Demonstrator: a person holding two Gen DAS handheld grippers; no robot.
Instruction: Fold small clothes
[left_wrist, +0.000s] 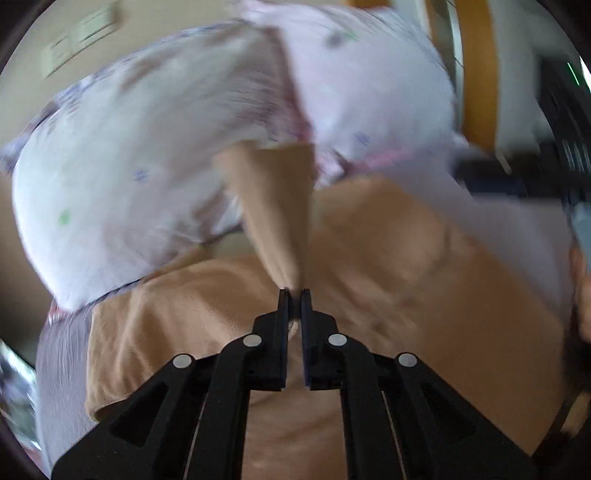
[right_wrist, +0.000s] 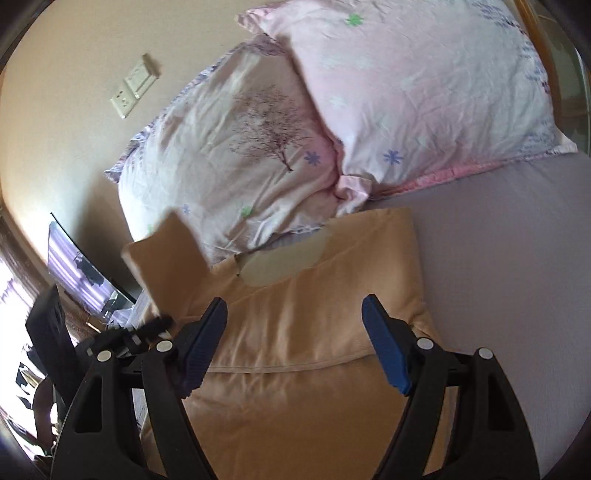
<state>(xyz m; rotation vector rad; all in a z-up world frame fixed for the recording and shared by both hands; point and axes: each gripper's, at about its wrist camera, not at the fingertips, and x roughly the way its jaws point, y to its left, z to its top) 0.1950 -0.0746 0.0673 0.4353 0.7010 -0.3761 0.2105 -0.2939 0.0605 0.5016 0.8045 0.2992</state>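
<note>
A sleeve (left_wrist: 273, 206) of the tan shirt (right_wrist: 295, 332) is being pinched by the left tongs (left_wrist: 294, 291) and held up; the right tongs (right_wrist: 295, 306) are being held wide above the shirt on the bed (right_wrist: 498, 277).

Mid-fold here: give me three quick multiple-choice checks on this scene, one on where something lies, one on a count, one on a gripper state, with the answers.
1. Where does the tan cotton T-shirt lie?
A. On the grey bedsheet, in front of the pillows
B. On a wooden floor
C. Draped over a chair

2. How many floral pillows sit at the head of the bed?
A. One
B. Two
C. Four

3. What is the left gripper doing?
A. Open, clear of the cloth
B. Shut on the shirt's sleeve
C. Shut on a pillow corner

Answers: 1 A, the shirt is spread on the sheet below the pillows. 2 B, a tree-print pillow and a pink pillow lie side by side. 3 B, tan fabric rises from between its closed fingers, while the right gripper is open.
</note>
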